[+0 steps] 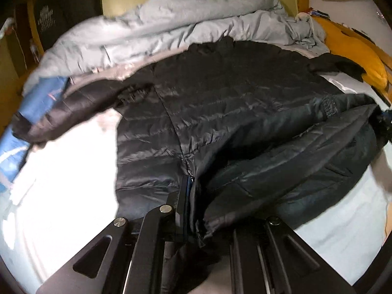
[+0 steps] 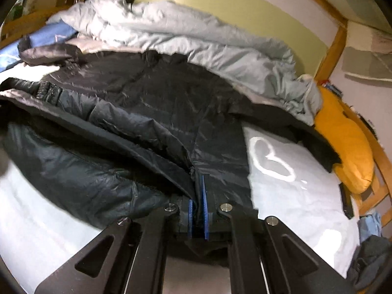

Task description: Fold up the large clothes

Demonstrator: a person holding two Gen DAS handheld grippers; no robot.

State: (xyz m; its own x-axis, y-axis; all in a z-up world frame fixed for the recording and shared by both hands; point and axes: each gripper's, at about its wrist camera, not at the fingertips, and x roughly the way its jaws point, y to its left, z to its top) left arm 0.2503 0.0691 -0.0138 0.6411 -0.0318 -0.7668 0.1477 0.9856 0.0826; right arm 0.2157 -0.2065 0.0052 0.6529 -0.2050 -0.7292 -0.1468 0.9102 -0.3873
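A large black puffer jacket [image 1: 215,103] lies spread across the bed, its hem towards me and its collar towards the duvet. My left gripper [image 1: 189,183] is shut on the jacket's hem near the zip, the cloth bunched between its blue-lined fingers. In the right wrist view the same jacket [image 2: 152,93] fills the middle, and my right gripper [image 2: 198,191] is shut on another part of the hem, its blue pads [image 2: 204,208] pressed together on the fabric. A stretch of hem hangs lifted and folded between the two grippers. One sleeve [image 1: 73,112] lies out to the left.
A crumpled pale grey duvet [image 1: 171,27] is heaped behind the jacket against a green wall. A yellow pillow [image 2: 343,142] lies by the wooden bed frame [image 2: 330,49] at the right. The white sheet [image 2: 294,183] is bare beside the jacket. Blue bedding [image 1: 36,98] lies left.
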